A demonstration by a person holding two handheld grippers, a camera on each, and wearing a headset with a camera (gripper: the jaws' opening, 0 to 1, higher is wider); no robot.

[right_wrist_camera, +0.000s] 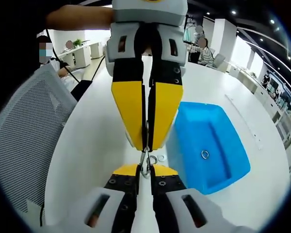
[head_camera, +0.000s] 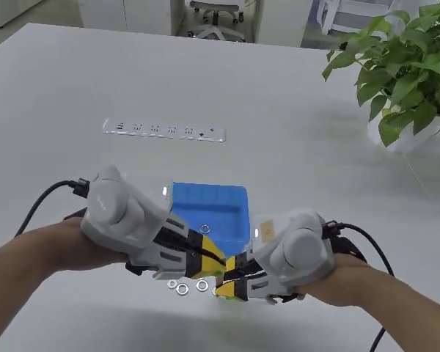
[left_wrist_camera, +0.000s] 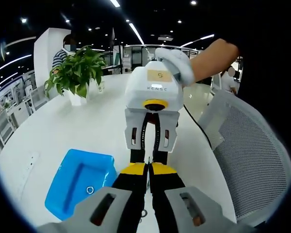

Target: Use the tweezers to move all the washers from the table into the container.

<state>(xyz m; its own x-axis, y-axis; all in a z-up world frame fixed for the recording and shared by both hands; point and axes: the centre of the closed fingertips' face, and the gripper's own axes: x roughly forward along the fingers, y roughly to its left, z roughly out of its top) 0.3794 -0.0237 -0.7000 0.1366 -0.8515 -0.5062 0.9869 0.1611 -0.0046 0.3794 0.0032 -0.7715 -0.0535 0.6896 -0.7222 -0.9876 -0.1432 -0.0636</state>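
Note:
My two grippers meet tip to tip just in front of the blue container point(head_camera: 227, 202). The left gripper point(head_camera: 214, 257) and the right gripper point(head_camera: 227, 284) both have their yellow-tipped jaws closed on the thin metal tweezers point(right_wrist_camera: 145, 162), which span the short gap between them. Three washers point(head_camera: 183, 289) lie on the table under the left gripper's jaws, and in the right gripper view a washer point(right_wrist_camera: 153, 159) lies beside the tweezers' tip. One washer point(right_wrist_camera: 204, 155) rests inside the container point(right_wrist_camera: 211, 145), and it is the washer point(left_wrist_camera: 89, 190) seen in the container point(left_wrist_camera: 77, 182).
A white power strip point(head_camera: 163, 130) lies further back on the white table point(head_camera: 293, 147). A potted plant point(head_camera: 407, 73) stands at the back right. Cables trail from both grippers. A mesh office chair point(left_wrist_camera: 252, 160) is beside the table, and people sit in the background.

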